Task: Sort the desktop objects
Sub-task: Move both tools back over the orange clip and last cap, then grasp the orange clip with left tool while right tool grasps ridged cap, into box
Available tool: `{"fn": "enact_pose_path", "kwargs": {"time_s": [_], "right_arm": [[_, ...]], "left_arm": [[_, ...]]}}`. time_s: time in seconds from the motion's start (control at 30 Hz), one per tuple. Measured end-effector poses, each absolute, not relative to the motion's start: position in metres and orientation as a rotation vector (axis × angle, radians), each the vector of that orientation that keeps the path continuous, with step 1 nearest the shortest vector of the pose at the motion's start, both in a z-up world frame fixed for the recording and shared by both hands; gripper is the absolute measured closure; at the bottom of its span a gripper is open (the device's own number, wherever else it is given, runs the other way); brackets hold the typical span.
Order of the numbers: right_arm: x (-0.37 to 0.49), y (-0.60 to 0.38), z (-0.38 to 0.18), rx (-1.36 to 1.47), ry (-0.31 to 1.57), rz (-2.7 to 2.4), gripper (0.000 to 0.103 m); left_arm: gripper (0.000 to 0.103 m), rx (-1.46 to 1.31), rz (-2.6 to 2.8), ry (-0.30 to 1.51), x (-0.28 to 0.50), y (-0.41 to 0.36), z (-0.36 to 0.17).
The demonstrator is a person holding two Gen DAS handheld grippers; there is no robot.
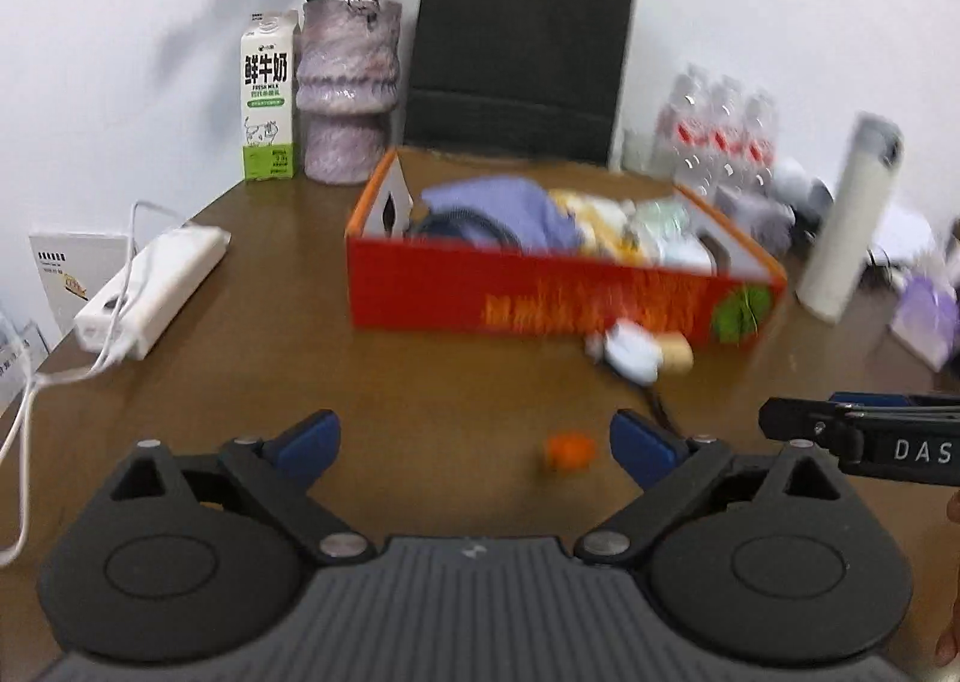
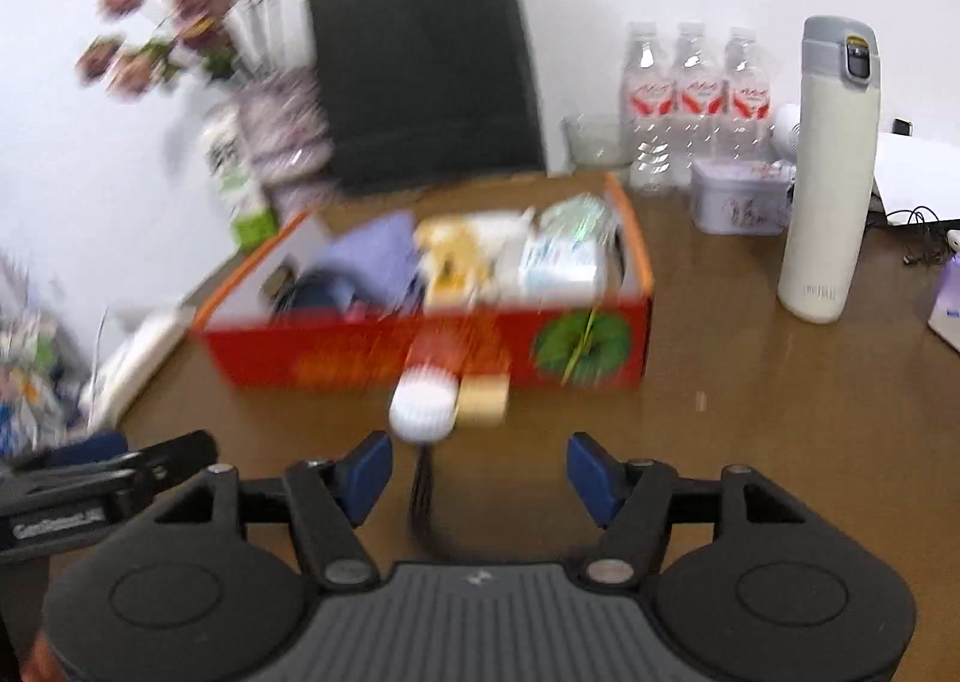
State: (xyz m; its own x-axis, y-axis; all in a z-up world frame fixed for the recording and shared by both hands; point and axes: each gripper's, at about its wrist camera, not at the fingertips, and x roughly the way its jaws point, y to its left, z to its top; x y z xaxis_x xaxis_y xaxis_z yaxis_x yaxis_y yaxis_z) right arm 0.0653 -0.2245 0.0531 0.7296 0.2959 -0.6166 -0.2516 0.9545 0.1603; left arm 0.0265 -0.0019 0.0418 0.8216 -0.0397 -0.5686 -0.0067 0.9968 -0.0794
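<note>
Both grippers are low over the brown tabletop point(image 1: 252, 334) and face the red box point(image 1: 540, 292), which already holds a purple cloth, some packets and a dark cable. The box seems to be the place for collecting loose things, because it is nearly full and only a few small objects lie outside it.

The left gripper point(image 1: 474, 445) has its fingers spread wide and holds nothing. A small orange object point(image 1: 570, 451) lies on the tabletop just inside its right finger; it is too blurred to tell what it is. The right gripper point(image 2: 477, 472) is also wide open and empty. Directly ahead of it lies a white round brush point(image 2: 423, 403) with a dark handle that points back between the fingers, and a small tan block point(image 2: 483, 397) is touching or just beside the brush, close against the front wall of the box.

Probably the next step is picking up these remaining pieces, so each gripper is already lined up with its own object. The blur suggests that both hands are moving.
</note>
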Motion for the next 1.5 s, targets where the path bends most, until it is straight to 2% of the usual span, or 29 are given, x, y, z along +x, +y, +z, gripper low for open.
{"fn": "enact_pose_path", "kwargs": {"time_s": [0.2, 0.47, 0.57, 0.77, 1.07, 1.17, 1.27, 1.3, 1.33, 1.4, 1.43, 1.47, 1.5], "right_arm": [[0.008, -0.218, 0.020, -0.002, 0.709, 0.327, 0.039], [-0.036, -0.221, 0.015, -0.029, 0.653, 0.338, 0.038], [-0.036, -0.220, 0.012, -0.026, 0.645, 0.340, 0.038], [-0.021, -0.231, 0.025, 0.038, 0.618, 0.349, 0.039], [0.070, -0.225, 0.043, 0.134, 0.644, 0.385, 0.039], [0.118, -0.217, 0.039, 0.222, 0.692, 0.432, 0.039], [0.154, -0.204, 0.028, 0.256, 0.748, 0.419, 0.042], [0.164, -0.200, 0.025, 0.262, 0.765, 0.406, 0.044], [0.171, -0.196, 0.022, 0.265, 0.776, 0.395, 0.047], [0.179, -0.190, 0.017, 0.265, 0.786, 0.362, 0.053], [0.178, -0.188, 0.017, 0.261, 0.772, 0.356, 0.058], [0.177, -0.187, 0.017, 0.261, 0.774, 0.358, 0.068], [0.176, -0.188, 0.015, 0.269, 0.776, 0.363, 0.071]], "left_arm": [[0.001, -0.019, -0.083, 0.609, -0.028, -0.012, 0.020], [0.001, 0.007, -0.106, 0.604, -0.055, -0.017, 0.007], [0.005, 0.017, -0.117, 0.608, -0.048, -0.020, 0.007], [0.022, 0.002, -0.131, 0.605, -0.010, -0.024, 0.013], [0.023, -0.050, -0.202, 0.674, 0.077, -0.032, 0.001], [0.036, -0.026, -0.205, 0.665, 0.085, -0.035, -0.001], [0.066, -0.009, -0.202, 0.647, 0.086, -0.036, -0.001], [0.082, -0.011, -0.207, 0.646, 0.086, -0.036, -0.001], [0.087, -0.022, -0.217, 0.648, 0.086, -0.034, -0.001], [0.089, -0.041, -0.223, 0.649, 0.086, -0.031, -0.001], [0.089, -0.040, -0.222, 0.649, 0.084, -0.030, -0.001], [0.089, -0.036, -0.218, 0.648, 0.083, -0.031, -0.001], [0.090, -0.031, -0.213, 0.644, 0.080, -0.031, -0.001]]}}
